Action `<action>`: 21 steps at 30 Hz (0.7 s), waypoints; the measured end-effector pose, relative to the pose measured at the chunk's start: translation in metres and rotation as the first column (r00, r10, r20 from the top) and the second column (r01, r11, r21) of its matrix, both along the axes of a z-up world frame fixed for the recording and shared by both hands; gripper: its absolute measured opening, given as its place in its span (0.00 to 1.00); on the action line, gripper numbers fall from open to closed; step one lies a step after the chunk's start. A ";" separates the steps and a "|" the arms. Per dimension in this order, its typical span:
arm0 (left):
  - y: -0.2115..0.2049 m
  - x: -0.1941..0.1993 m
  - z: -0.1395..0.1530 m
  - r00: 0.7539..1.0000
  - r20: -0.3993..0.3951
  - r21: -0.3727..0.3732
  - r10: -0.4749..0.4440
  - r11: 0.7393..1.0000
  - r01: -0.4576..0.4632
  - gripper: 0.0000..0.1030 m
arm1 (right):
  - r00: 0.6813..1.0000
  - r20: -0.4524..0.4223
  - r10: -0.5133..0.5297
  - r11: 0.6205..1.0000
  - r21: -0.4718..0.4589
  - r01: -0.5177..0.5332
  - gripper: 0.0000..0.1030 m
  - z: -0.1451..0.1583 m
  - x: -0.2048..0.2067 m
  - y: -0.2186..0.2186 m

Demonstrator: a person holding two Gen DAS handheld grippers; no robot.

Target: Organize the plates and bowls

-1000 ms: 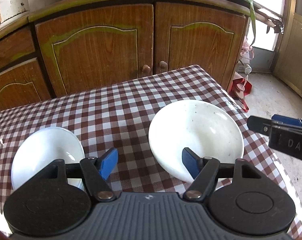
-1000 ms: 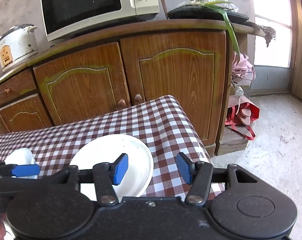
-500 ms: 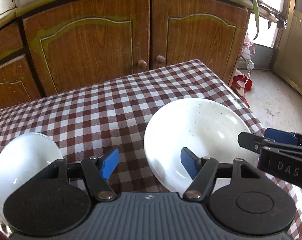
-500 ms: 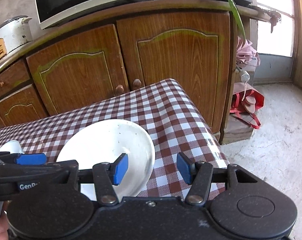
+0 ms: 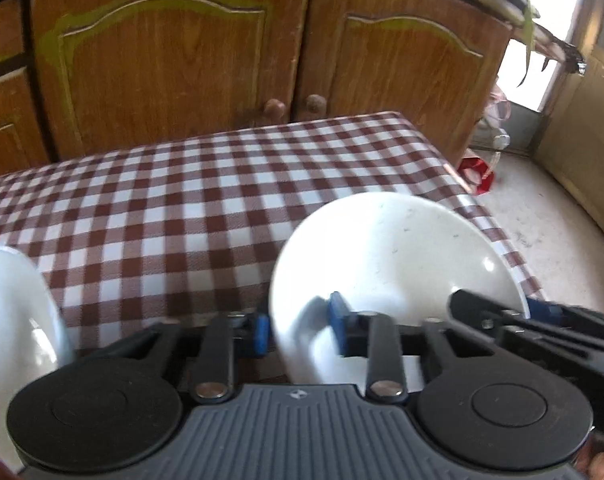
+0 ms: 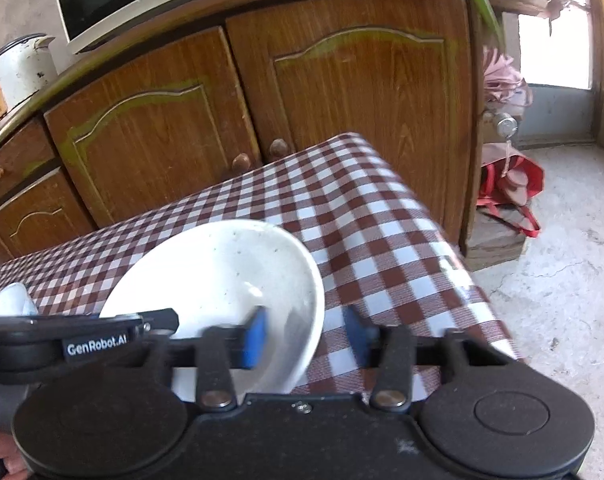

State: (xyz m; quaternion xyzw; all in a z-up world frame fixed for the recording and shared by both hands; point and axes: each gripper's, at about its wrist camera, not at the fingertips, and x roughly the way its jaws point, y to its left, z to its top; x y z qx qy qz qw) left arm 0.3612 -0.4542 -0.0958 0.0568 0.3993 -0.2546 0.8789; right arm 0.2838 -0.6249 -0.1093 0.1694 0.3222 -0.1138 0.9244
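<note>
Left gripper [image 5: 300, 330] straddles the near left rim of a wide white plate [image 5: 393, 248], one blue pad outside the edge and one over the inside, and its jaws are closing. The pads look blurred and a gap shows on each side of the rim, so the grip does not appear complete. Right gripper [image 6: 305, 332] straddles the near right rim of the same plate, one pad over the white inside and the other over the cloth beyond the edge. Its jaws are closing too, and they do not yet seem to press the rim.

The plate sits on a bench [image 5: 174, 216] covered with a brown and white checked cloth, near the right corner closest to the wooden cabinets. A smaller white bowl [image 5: 18, 316] rests at the left, well apart from the plate, only partly in view.

Judging by this, the task is at an early stage. Plate and bowl lie separate on the cloth and nothing is stacked. Both grippers seem about to take the plate from opposite sides. Lifting it, placing it, and dealing with the bowl all remain.
</note>
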 end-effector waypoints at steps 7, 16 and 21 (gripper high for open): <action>0.005 -0.006 0.003 1.000 0.017 -0.009 0.000 1.000 0.000 0.27 | 1.000 0.017 -0.004 1.000 -0.006 0.004 0.22 0.001 -0.004 0.007; 0.018 -0.030 0.036 0.998 0.068 -0.009 -0.003 1.000 0.003 0.27 | 0.999 0.052 0.001 1.000 -0.027 0.001 0.22 0.037 -0.026 0.020; 0.029 -0.054 0.064 0.995 0.097 -0.005 0.001 1.000 -0.001 0.27 | 0.998 0.069 0.004 1.000 -0.025 -0.003 0.22 0.065 -0.048 0.029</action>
